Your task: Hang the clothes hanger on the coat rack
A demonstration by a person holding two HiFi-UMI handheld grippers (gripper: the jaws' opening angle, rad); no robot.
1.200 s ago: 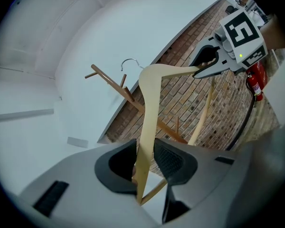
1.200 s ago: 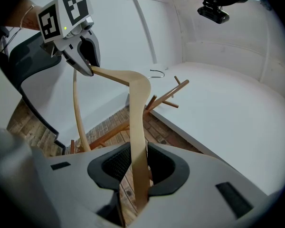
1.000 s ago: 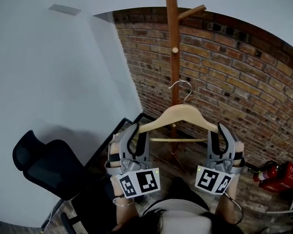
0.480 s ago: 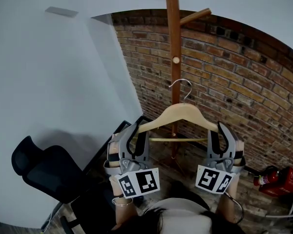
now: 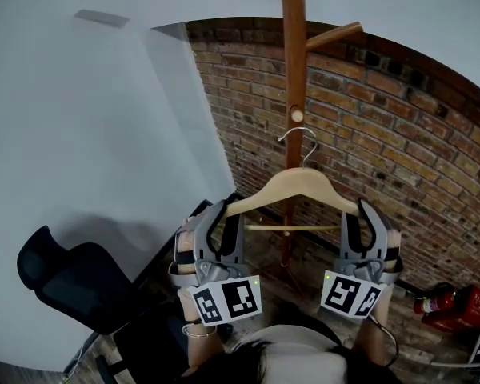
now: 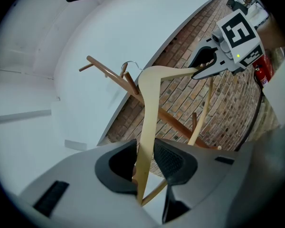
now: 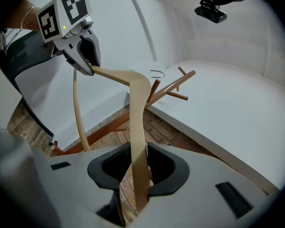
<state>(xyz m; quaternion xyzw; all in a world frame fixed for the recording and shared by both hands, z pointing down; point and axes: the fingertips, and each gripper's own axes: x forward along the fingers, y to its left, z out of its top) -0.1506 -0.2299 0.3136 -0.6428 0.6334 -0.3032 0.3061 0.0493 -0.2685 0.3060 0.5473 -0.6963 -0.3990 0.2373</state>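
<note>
I hold a pale wooden clothes hanger [image 5: 292, 186] level in front of me, its metal hook [image 5: 301, 139] pointing up. My left gripper [image 5: 224, 214] is shut on the hanger's left arm and my right gripper [image 5: 360, 214] on its right arm. The brown wooden coat rack [image 5: 294, 70] stands just behind the hook, with a slanted peg [image 5: 334, 35] high on the right and a round knob [image 5: 297, 116] just above the hook. In the left gripper view the hanger arm [image 6: 149, 108] runs between the pads toward the right gripper [image 6: 204, 68]. The right gripper view shows the arm [image 7: 138, 118] clamped likewise, with the left gripper [image 7: 85, 61] beyond.
A red brick wall [image 5: 400, 150] stands behind the rack and a white wall panel [image 5: 104, 134] is on the left. A black office chair [image 5: 72, 282] sits low on the left. A red fire extinguisher [image 5: 456, 306] lies on the floor at the lower right.
Both grippers have carried the hanger toward the coat rack. The pole and its peg look bigger and nearer, and the hook now sits just under the round knob.
</note>
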